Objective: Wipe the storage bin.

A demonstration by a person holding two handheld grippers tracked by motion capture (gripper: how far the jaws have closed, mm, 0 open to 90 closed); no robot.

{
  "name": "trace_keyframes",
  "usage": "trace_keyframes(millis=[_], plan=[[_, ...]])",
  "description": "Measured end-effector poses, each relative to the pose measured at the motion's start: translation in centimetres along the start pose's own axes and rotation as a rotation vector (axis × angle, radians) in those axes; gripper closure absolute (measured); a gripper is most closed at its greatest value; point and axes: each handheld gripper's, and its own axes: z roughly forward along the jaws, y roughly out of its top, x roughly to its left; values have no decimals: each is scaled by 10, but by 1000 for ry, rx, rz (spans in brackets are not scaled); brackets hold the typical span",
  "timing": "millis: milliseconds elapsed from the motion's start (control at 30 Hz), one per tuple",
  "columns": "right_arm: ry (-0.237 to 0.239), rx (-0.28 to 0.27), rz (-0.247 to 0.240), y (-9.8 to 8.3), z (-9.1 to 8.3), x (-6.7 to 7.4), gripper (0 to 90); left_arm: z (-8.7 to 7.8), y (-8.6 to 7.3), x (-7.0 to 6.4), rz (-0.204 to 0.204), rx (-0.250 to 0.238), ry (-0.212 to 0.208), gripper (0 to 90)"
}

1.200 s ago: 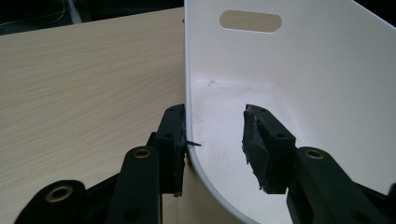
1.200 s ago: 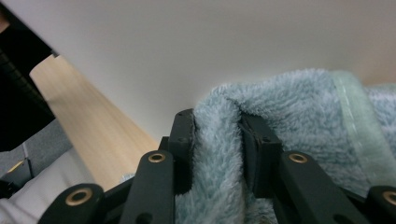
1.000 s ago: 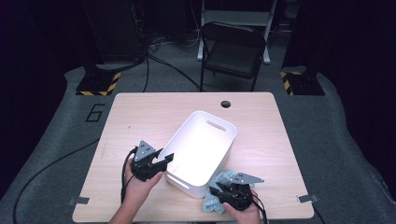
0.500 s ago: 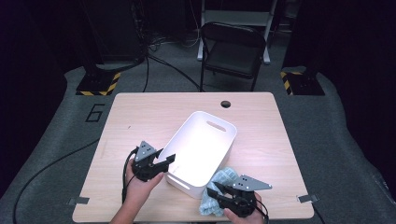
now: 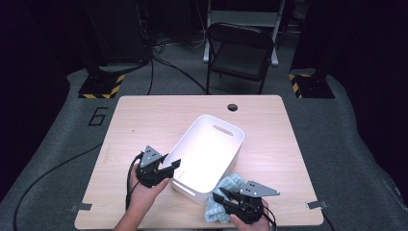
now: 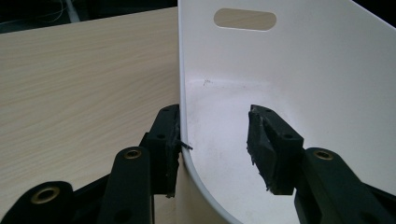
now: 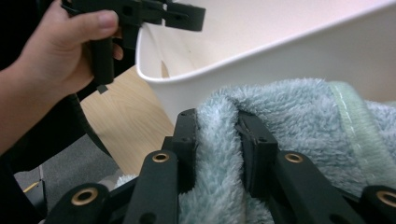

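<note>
Right gripper view, right tool [image 7: 217,140] pinching towel [image 7: 289,112]

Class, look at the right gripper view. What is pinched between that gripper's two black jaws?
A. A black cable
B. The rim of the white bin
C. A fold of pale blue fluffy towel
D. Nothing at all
C: in the right gripper view, the right gripper has its jaws closed on a fold of the pale blue towel, just in front of the white bin.
</note>
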Motion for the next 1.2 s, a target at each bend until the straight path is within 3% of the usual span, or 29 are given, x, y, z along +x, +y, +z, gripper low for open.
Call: trace_keyframes(millis=[167,333,467,833,967,1200], plan=[[-30,33,20,-12,9,-8,700,0,0,1,2,4,-3,540],[-25,89,53,-21,18,-16,697,0,0,2,-5,2,-7,536],[-29,133,49,-28,24,-17,696,0,0,2,-10,-1,-8,534],[-41,150,38,-28,27,-24,698,-1,0,4,-18,7,-11,511],[-89,132,44,-23,30,-32,698,-3,0,4,-30,10,-2,494],[-120,120,59,-19,26,-47,669,-6,1,7,-44,36,-51,485]])
